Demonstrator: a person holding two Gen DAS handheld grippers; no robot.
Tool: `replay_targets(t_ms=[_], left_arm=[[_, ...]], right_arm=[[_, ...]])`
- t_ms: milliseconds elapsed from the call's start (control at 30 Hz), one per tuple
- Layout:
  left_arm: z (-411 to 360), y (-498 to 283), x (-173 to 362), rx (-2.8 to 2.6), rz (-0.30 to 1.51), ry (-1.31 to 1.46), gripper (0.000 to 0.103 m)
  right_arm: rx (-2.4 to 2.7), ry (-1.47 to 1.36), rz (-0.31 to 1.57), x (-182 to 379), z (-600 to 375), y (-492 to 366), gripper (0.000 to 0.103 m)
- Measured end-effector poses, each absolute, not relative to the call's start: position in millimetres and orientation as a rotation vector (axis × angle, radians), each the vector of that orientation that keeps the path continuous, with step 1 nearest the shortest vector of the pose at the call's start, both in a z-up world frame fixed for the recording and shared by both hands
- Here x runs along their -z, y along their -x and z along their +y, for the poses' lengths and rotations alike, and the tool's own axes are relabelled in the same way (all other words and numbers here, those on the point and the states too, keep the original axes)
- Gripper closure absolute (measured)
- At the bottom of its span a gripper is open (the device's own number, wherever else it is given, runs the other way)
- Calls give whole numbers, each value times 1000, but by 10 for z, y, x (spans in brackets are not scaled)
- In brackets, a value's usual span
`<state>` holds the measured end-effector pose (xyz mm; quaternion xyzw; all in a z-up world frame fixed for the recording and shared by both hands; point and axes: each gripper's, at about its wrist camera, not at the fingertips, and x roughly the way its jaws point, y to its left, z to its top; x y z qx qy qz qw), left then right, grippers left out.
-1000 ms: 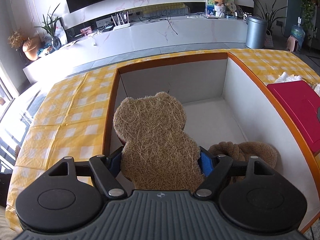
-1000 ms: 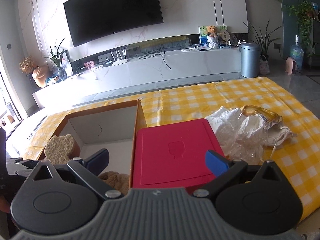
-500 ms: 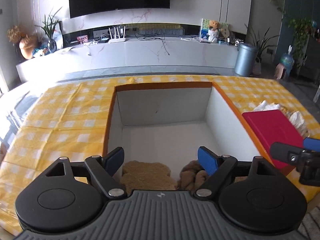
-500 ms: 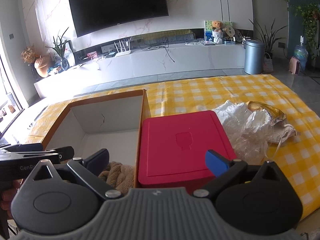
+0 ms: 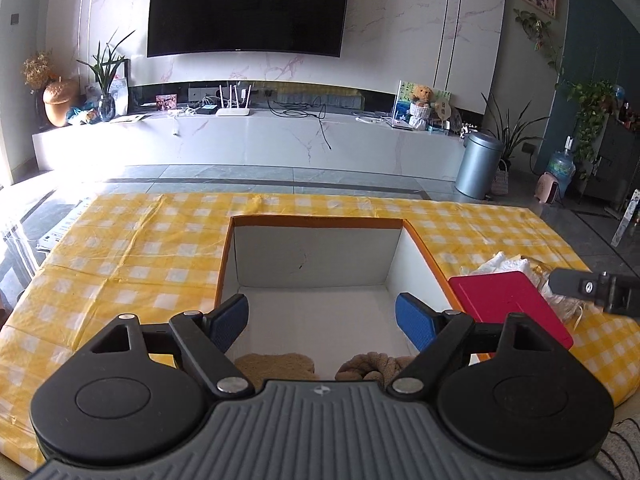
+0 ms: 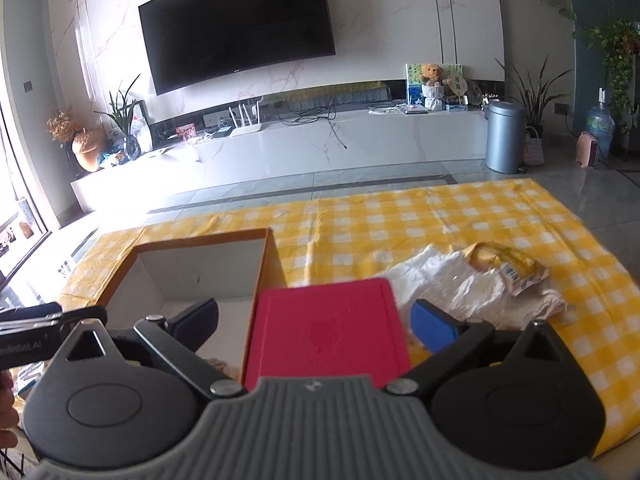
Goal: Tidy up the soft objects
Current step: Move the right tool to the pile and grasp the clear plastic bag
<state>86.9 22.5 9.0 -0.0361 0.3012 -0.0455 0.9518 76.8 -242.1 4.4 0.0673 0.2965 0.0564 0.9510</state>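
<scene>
A white box with an orange rim (image 5: 418,242) stands on the yellow checked tablecloth. Inside it, at the near end, lie a tan teddy bear (image 5: 274,364) and a brown knotted plush (image 5: 370,364), both partly hidden behind my left gripper's body. My left gripper (image 5: 322,318) hangs open above the box with nothing between its blue pads. My right gripper (image 6: 316,320) is open too, above a red lid (image 6: 326,328) that lies beside the box (image 6: 272,256). Right of the lid sit a crumpled white bag (image 6: 460,288) and a golden wrapper (image 6: 506,266).
The red lid (image 5: 508,304) and the right gripper's finger (image 5: 588,286) show at the right of the left wrist view. The tablecloth (image 5: 132,256) spreads left of the box. Beyond the table are a tiled floor, a white TV bench and a grey bin (image 5: 478,164).
My left gripper let go of the teddy bear, which now lies in the box, and rose away from it. The right gripper lifted slightly above the red lid.
</scene>
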Motion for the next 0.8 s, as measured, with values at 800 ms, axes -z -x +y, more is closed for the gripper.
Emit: replay_targets(t_ms=[800], left_arm=[[-1197, -686, 155, 324, 645, -247, 5]], right_arm=[[245, -253, 695, 599, -4074, -1176, 2]])
